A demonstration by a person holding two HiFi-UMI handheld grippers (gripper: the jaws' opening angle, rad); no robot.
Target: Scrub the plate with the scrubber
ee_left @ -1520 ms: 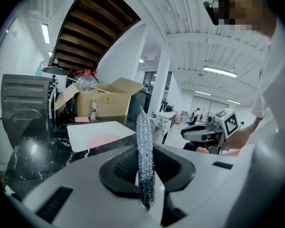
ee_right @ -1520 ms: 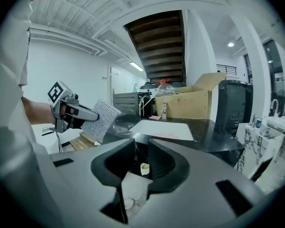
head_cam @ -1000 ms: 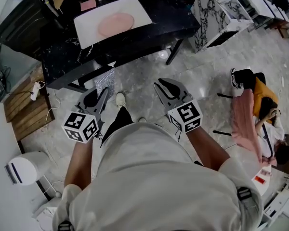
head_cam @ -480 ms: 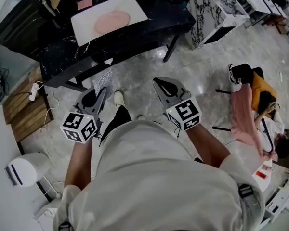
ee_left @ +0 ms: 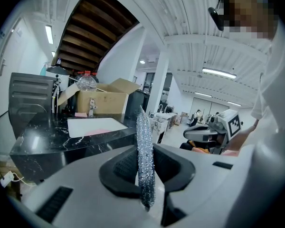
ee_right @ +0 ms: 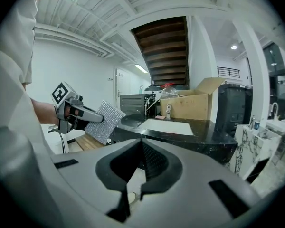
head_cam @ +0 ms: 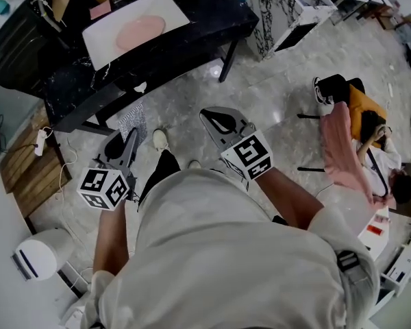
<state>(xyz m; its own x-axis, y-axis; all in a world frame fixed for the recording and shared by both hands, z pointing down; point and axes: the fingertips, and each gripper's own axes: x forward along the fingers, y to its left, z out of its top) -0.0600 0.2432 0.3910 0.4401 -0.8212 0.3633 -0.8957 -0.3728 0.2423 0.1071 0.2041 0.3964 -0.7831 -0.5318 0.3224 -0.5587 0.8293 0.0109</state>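
Note:
A pink plate point(head_cam: 140, 31) lies on a white mat point(head_cam: 164, 9) on the black table point(head_cam: 192, 36), far ahead of both grippers. My left gripper point(head_cam: 131, 133) is shut on a silver mesh scrubber point(head_cam: 131, 119), held over the floor short of the table. In the left gripper view the scrubber point(ee_left: 145, 160) stands edge-on between the jaws, with the mat point(ee_left: 90, 125) beyond. My right gripper point(head_cam: 209, 114) is shut with nothing in it, level with the left one. The right gripper view shows the left gripper point(ee_right: 75, 113) and scrubber point(ee_right: 103, 121) at left.
A cardboard box point(ee_left: 107, 101) and a bottle point(ee_left: 87, 81) stand behind the mat. A marble-patterned cabinet point(head_cam: 281, 9) sits right of the table. A person in pink point(head_cam: 349, 153) sits by a chair at right. A white round appliance point(head_cam: 34, 259) stands on the floor at lower left.
The table, mat and both grippers have shifted leftward in the head view. The left gripper still holds the scrubber and the right stays shut.

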